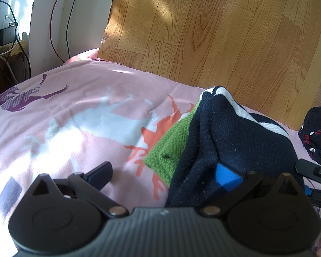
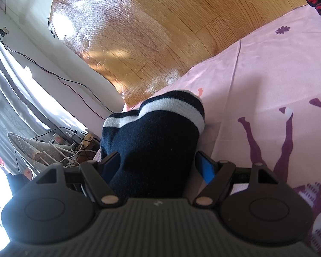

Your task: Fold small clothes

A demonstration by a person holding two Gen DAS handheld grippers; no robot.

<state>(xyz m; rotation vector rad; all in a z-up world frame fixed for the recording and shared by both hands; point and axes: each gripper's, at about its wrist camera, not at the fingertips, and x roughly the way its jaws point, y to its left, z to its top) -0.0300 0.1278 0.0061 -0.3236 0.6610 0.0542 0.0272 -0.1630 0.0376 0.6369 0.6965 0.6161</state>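
1 navy sock (image 2: 152, 150) between right hand-held gripper (image 2: 158, 165) fingers

Each hand-held unit has a matte black body with a ribbed grey-black centre plate bearing a small pale mark. Beside the plate sit two round housings with raised discs and pointed triangular lugs. Black link arms pivot on silver rivets. The left tongs (image 1: 163, 176) and right tongs (image 2: 158, 167) carry blue pads (image 1: 228, 176) on black fingers (image 2: 110, 162).
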